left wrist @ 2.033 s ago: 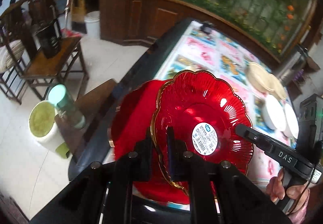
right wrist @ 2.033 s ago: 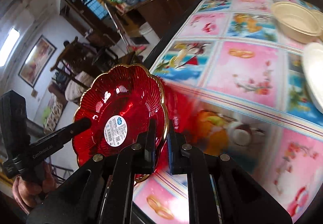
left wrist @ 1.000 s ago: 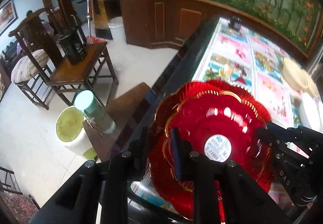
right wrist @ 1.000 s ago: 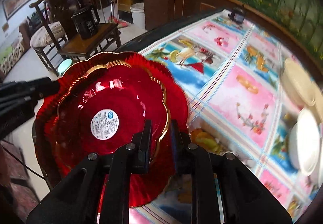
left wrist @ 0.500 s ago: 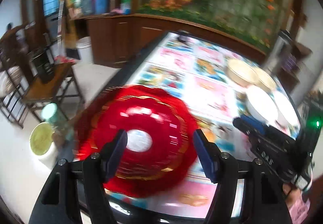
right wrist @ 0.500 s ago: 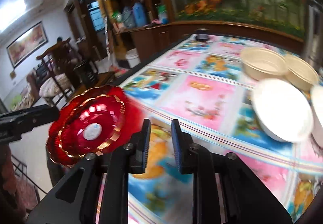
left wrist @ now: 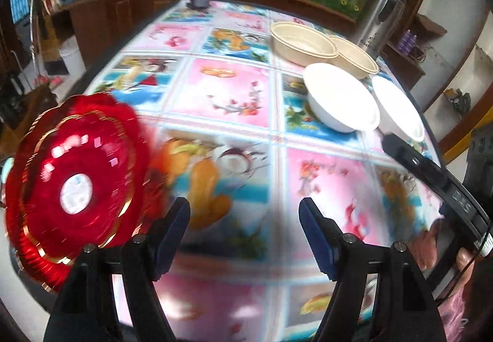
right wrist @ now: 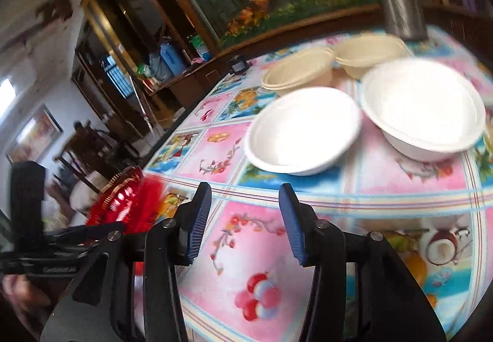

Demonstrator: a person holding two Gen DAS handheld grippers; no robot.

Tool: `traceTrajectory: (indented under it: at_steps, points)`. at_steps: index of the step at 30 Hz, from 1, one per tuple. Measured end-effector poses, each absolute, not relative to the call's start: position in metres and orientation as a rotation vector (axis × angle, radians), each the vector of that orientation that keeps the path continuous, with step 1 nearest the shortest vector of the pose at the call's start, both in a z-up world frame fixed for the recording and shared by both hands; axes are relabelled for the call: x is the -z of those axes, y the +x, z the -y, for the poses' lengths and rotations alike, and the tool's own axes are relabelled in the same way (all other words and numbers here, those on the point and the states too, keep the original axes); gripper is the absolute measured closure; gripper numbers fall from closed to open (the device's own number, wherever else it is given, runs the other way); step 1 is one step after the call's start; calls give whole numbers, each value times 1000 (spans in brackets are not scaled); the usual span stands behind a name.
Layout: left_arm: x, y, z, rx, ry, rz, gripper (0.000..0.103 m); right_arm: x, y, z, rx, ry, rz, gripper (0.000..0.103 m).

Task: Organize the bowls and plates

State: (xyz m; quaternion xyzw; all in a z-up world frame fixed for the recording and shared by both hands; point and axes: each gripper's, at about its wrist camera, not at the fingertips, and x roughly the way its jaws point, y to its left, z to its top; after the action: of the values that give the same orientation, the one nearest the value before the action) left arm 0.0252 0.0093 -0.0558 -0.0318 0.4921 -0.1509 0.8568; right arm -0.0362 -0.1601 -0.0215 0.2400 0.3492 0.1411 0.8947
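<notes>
The stacked red scalloped glass plates with gold rims (left wrist: pixel 74 181) lie at the near left corner of the table (left wrist: pixel 234 95), which is covered by a glossy cloth printed with pink and blue picture squares; a white round label sits at the centre of the top plate. In the right wrist view the same plates (right wrist: pixel 126 203) show only as a blurred red edge at the left. Farther along the table, two white round bowls (left wrist: pixel 342 98) stand side by side, almost touching, and just behind them two beige round bowls (left wrist: pixel 303 41) sit close together. A tall steel flask (left wrist: pixel 380 15) stands upright behind the beige bowls.

The left tool (left wrist: pixel 245 229) hangs over the bare cloth to the right of the plates, its blue-padded jaws opening with nothing between them. The right tool (right wrist: pixel 245 220) points toward the white bowls (right wrist: pixel 303 130), its jaws also opening and empty.
</notes>
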Motion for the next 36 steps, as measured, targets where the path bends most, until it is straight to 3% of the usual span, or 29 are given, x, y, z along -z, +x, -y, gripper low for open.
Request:
traceTrajectory:
  at_steps: [3,7,9,17,36]
  points:
    - [52,46,2,322,-94,-1057,30,23,-30,187,-338,622,-782,46]
    - [48,66,11,322,-123,-1079,30,23,-18,210,-393,754,-810,45]
    - [46,82,14,319,-161,-1096,29,23,-12,219,-375,808,-813,40]
    - [43,125,25,269,-233,-1118,29,42,16,240,-208,938,-919,40]
    - [67,162,50,319,-344,-1186,29,66,33,250,-187,1021,-902,40]
